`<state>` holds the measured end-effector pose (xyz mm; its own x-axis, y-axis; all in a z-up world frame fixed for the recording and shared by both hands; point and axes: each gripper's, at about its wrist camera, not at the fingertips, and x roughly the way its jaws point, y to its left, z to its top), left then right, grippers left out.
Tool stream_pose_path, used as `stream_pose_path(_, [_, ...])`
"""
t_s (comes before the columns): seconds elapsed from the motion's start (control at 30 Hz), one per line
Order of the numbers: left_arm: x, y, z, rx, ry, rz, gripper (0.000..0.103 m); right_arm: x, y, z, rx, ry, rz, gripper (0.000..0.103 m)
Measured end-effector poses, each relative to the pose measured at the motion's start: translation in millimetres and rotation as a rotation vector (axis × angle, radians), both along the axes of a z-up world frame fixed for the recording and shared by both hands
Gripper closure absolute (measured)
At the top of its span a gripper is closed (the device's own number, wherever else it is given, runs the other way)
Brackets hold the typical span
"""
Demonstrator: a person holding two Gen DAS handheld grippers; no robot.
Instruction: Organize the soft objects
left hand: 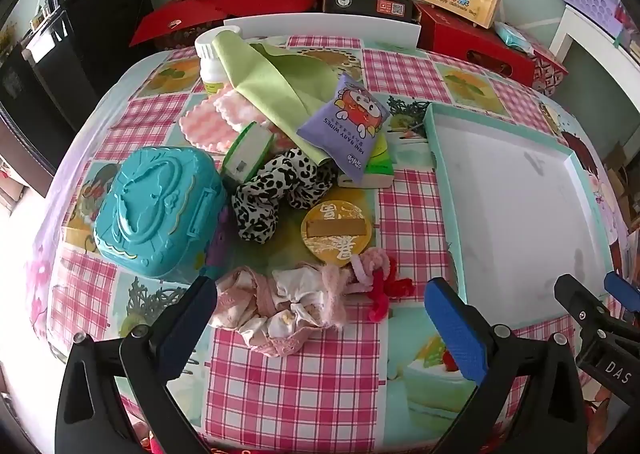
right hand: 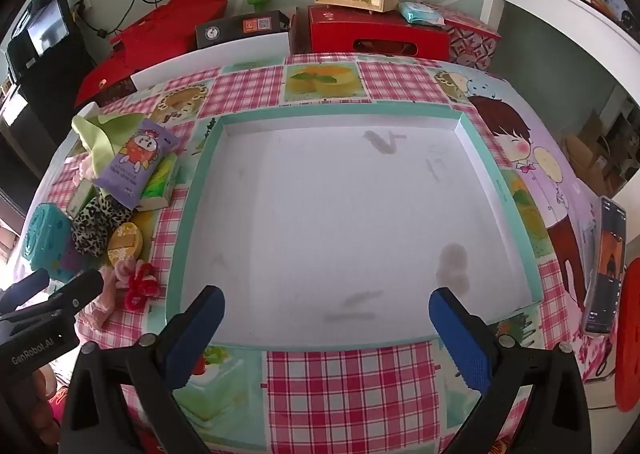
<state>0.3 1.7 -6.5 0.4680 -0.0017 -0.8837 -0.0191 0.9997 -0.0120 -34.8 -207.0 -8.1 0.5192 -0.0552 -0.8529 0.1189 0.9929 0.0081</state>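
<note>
A checked worktop (left hand: 304,382) is carrying a shallow white tray (right hand: 496,173), with the right gripper (right hand: 326,330) hovering wide-jawed at its near edge. Left of it, the left gripper (left hand: 320,318), jaws wide, is facing a pink cloth bundle (left hand: 276,306) lying near a leopard scrunchie (left hand: 276,189).

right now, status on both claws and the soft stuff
Left claw open, over pink scrunchie, not gripping. Right claw open, over tray, nothing inside. Soft items piled left, mixed with teal case and gold tin.
</note>
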Motion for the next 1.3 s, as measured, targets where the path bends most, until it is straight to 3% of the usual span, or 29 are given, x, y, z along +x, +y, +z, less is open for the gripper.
stream_pose_path(1.3, [1.3, 1.4, -4.3, -0.013, 0.026, 0.0, 0.0, 2.3, 1.3, -3.0, -0.009, 0.031, 0.016, 0.0])
